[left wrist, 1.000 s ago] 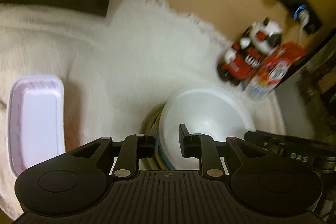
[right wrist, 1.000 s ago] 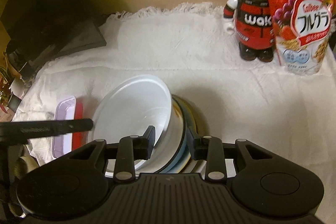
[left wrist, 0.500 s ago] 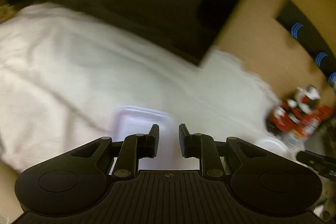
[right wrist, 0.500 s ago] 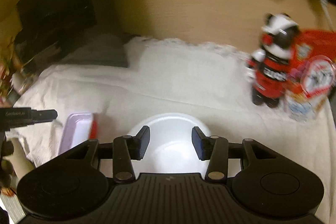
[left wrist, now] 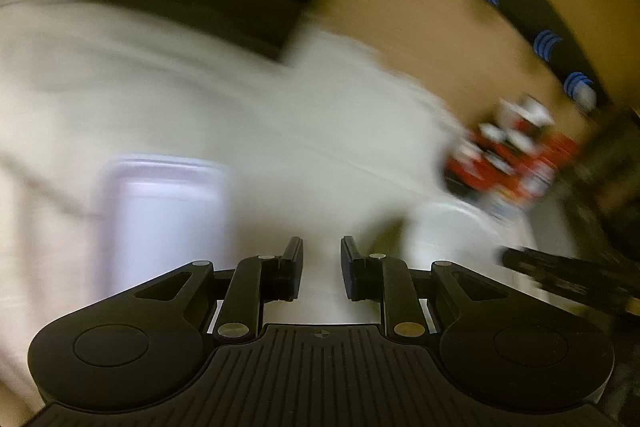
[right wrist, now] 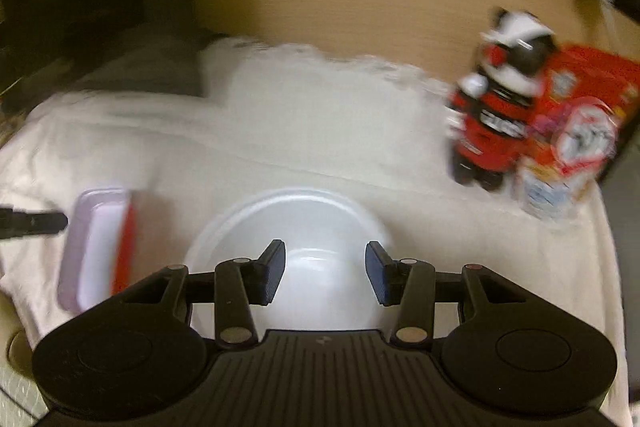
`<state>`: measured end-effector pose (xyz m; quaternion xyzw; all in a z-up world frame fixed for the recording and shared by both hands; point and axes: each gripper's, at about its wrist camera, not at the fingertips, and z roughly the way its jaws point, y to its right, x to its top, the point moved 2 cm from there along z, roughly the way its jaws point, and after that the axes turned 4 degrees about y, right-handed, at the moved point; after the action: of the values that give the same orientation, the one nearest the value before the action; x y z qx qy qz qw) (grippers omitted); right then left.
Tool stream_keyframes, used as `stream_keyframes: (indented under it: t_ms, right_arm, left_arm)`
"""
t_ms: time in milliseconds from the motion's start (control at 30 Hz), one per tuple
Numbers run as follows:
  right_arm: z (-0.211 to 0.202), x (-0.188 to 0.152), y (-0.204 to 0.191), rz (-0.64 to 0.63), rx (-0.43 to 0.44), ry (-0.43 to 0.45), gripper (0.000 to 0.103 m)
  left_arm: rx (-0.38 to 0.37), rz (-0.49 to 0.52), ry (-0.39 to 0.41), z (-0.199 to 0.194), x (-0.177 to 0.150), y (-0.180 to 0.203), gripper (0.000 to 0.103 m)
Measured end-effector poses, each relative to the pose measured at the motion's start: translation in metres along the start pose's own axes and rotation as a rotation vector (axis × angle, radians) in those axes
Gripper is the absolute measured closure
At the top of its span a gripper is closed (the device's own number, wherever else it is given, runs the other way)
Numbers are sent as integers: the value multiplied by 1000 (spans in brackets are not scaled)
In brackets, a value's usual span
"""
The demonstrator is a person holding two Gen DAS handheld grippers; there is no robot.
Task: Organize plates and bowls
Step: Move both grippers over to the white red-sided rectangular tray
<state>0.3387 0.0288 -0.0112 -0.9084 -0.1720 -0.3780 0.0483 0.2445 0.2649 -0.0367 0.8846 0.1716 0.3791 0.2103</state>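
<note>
A white bowl (right wrist: 296,227) sits upright on the white cloth, and whatever lies under it is hidden. My right gripper (right wrist: 325,255) hangs over the bowl's near side, open, with its pads clear of the rim. In the blurred left wrist view the same bowl (left wrist: 460,235) lies to the right. My left gripper (left wrist: 321,247) hovers over bare cloth with a narrow gap between its fingers and nothing in it. A lavender rectangular tray (left wrist: 160,219) lies just left of it. The right wrist view shows that tray (right wrist: 96,247) resting on a red one (right wrist: 126,251).
A red and black toy figure (right wrist: 496,115) and a red cereal bag (right wrist: 580,131) stand at the back right against the tan wall. A dark object (right wrist: 132,75) lies at the back left. The white cloth (right wrist: 320,131) covers the whole surface.
My right gripper has let go of the bowl's rim, opened and drawn back; the tilted bowl now sits level. My left gripper has swung left from the bowl toward the lavender tray.
</note>
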Motion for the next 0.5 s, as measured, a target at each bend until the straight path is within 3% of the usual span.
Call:
stream_keyframes:
  t_ms: [100,200,500]
  right_arm:
    - [1,-8,24,48,-24,-16,59]
    - [2,-17,42,66,-53,-23,59]
    - [17,-33,62,118,0,-59,59]
  left_arm:
    - [-44,49,-39,27,-5,36,81]
    - [-8,101,-67,45,-9,58,81]
    - [28,130,-97,57,-11,75,81]
